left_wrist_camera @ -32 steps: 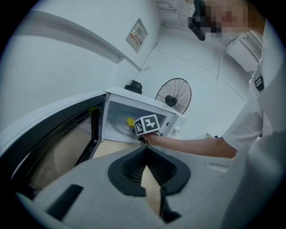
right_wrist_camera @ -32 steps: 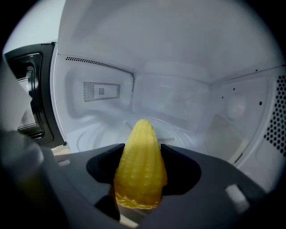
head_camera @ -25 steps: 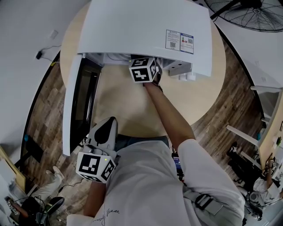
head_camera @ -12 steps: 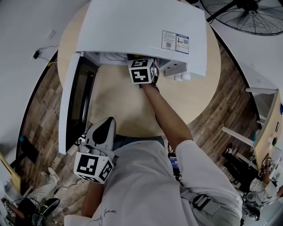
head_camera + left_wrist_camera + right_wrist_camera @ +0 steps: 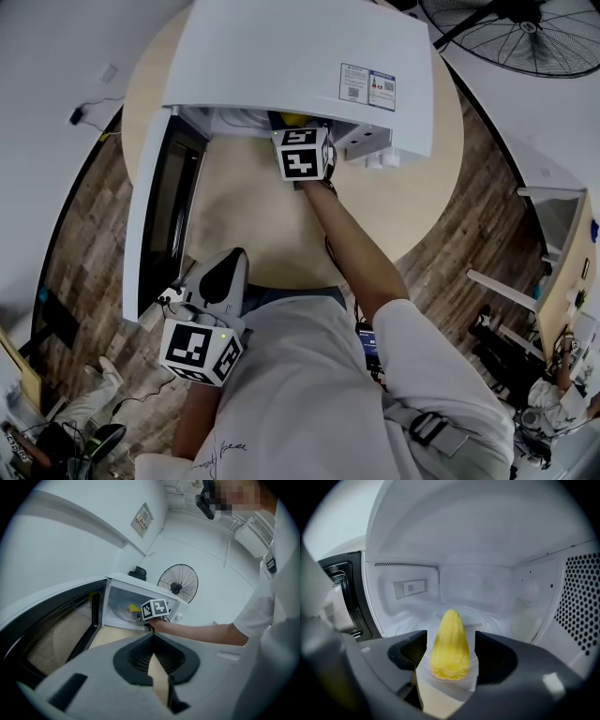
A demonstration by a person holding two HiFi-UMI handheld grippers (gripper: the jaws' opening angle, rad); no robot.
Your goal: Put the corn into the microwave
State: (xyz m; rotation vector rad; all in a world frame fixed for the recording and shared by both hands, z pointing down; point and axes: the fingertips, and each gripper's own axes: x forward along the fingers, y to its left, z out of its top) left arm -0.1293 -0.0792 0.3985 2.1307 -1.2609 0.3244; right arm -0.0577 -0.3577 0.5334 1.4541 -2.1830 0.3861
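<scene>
A round wooden table (image 5: pixel 422 197) fills mid-frame in the head view. On it at the top stands the white microwave (image 5: pixel 300 66), its door (image 5: pixel 150 216) swung open to the left. The right gripper (image 5: pixel 450 639) reaches inside. Its jaws have just been opening and stand clear of the corn (image 5: pixel 449 648), which lies between them (on the turntable (image 5: pixel 497 619)). The left gripper (image 5: pixel 152 638), lower left, is closed and empty.

light: bright, even, indoor | shadows: soft | edges: fisheye bend, dark corners | foreground: blurred
</scene>
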